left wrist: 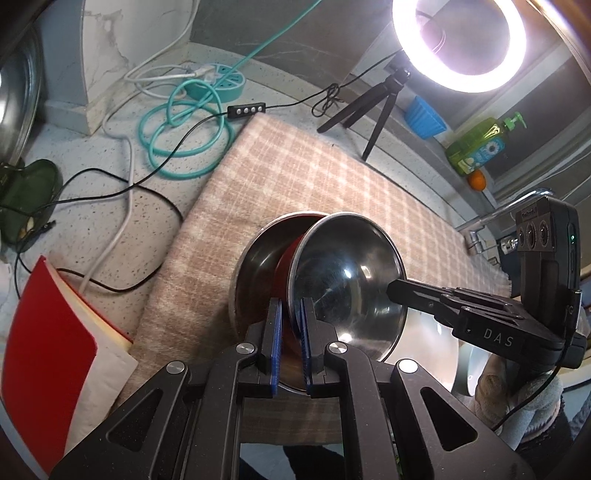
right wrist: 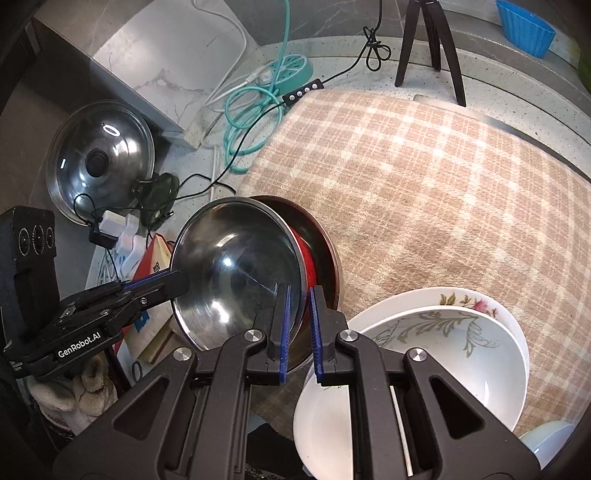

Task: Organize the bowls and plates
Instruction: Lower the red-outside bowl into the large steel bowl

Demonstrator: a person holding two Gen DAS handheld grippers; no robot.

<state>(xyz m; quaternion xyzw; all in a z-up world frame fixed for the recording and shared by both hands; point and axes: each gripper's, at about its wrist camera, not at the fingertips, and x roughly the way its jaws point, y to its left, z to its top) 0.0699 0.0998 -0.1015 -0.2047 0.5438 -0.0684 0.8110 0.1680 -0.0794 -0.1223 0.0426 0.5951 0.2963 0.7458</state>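
Observation:
A steel bowl with a red outer wall hangs tilted, held at opposite sides of its rim. My left gripper is shut on its near rim in the left wrist view. My right gripper is shut on the other side of the rim, and its tip also shows in the left wrist view. In the right wrist view the left gripper clamps the bowl from the left. Under the tilted bowl, a second steel bowl sits on the plaid cloth. Stacked white floral dishes lie to the right.
A ring light on a black tripod stands at the cloth's far edge. Teal and black cables and a round power strip lie on the counter. A red book, a pot lid, a blue cup and a soap bottle surround the cloth.

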